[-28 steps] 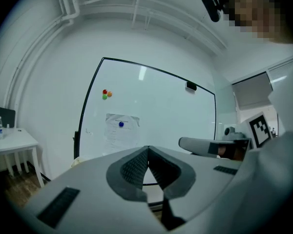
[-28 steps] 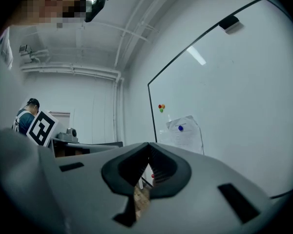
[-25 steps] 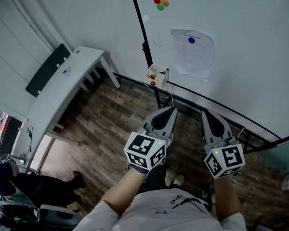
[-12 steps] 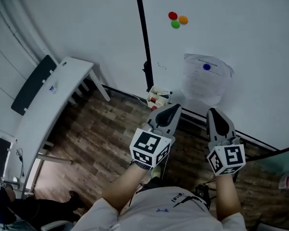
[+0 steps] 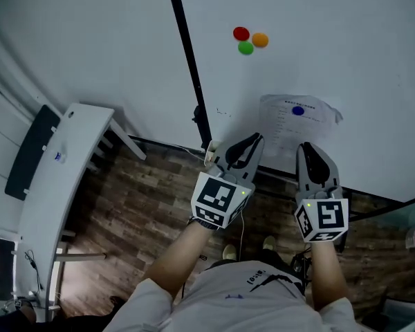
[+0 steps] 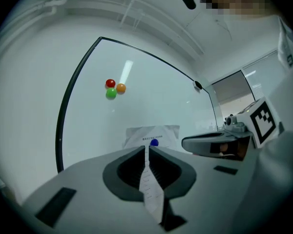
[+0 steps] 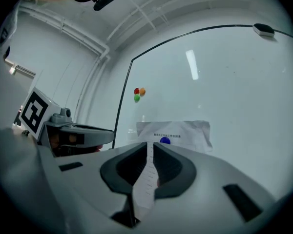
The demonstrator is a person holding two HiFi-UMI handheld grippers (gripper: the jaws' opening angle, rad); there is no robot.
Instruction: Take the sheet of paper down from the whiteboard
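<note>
A crumpled white sheet of paper hangs on the whiteboard, pinned by a blue magnet near its top. Both grippers point level at the board. My left gripper is just short of the sheet's lower left edge, its jaws shut with nothing in them. My right gripper is in front of the sheet's lower part; its jaws are opening by a narrow slit and hold nothing. Ahead of the left gripper the sheet shows. The right gripper faces the magnet.
Red, orange and green magnets sit higher on the board. The board's black frame runs down at the left, with a small marker tray at its foot. A white desk stands left over wooden floor.
Both grippers have moved forward to the whiteboard, from well below the sheet to right in front of its lower edge. The board and sheet look larger and nearer.
</note>
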